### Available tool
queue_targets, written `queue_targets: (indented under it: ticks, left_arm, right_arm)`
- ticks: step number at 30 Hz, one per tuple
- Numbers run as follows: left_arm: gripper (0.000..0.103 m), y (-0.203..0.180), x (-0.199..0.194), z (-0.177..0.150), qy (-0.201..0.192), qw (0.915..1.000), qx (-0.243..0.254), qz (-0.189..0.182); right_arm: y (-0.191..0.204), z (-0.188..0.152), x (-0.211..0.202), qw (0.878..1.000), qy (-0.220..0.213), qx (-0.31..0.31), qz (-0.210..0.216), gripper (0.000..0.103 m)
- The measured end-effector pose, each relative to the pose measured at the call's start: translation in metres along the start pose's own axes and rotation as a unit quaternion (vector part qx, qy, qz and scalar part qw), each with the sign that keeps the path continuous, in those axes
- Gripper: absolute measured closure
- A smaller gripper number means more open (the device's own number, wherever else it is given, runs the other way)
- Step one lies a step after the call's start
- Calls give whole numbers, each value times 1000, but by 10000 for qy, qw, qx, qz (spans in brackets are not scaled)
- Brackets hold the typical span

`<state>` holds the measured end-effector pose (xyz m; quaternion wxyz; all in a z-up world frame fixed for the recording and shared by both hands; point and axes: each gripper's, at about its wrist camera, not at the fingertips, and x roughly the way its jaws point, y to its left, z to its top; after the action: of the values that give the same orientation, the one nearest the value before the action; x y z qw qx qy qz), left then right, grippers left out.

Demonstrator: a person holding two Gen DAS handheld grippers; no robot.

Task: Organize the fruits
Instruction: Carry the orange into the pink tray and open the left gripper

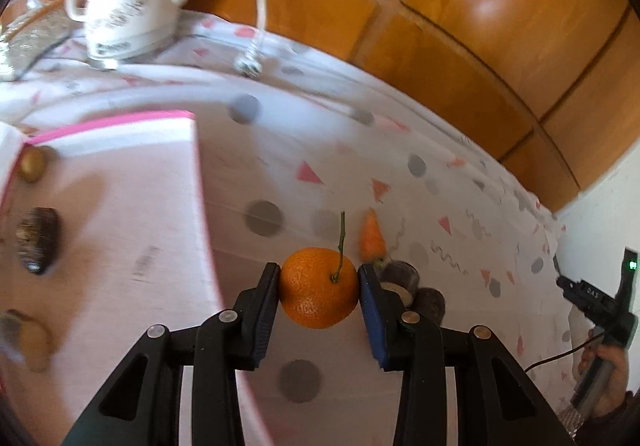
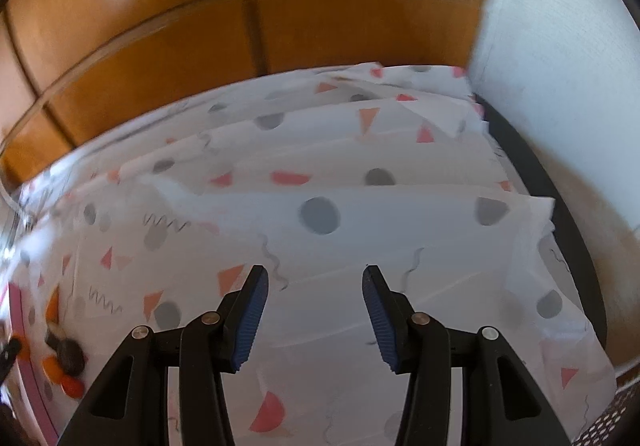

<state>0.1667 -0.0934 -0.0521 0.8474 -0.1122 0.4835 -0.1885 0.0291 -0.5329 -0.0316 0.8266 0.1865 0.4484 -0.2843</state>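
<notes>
Past the pink-edged board (image 1: pixel 120 230) at the cloth's (image 1: pixel 360 166) left side, my left gripper (image 1: pixel 319 286) is clamped on the stemmed mandarin (image 1: pixel 318 292) — held just above the patterned cloth, with a carrot piece (image 1: pixel 373 236) and dark fruits (image 1: pixel 404 278) just beyond it. My right gripper (image 2: pixel 314 314) hovers toward the cloth's right edge — jaws apart, nothing between them.

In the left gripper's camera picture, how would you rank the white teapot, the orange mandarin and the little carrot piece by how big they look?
1. White teapot, largest, though farthest away.
2. Mandarin, nearest the camera, between the fingers, so it looks enlarged.
3. Carrot piece, clearly smallest.
</notes>
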Motion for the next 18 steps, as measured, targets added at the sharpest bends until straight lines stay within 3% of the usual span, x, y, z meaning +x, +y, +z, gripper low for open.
queue_targets:
  ticks: [6, 13, 18]
  left_arm:
    - [63, 35, -24, 4, -319, 9980, -151, 515]
    - [63, 79, -29, -6, -326, 9920, -363, 1166]
    - [63, 91, -31, -18, -301, 9900, -413, 1313]
  right_arm:
    - [-23, 3, 2, 9985, 62, 539, 25, 53]
    - [-16, 0, 6, 9991, 188, 369, 90, 53]
    - [-9, -3, 9, 9995, 252, 181, 51, 53]
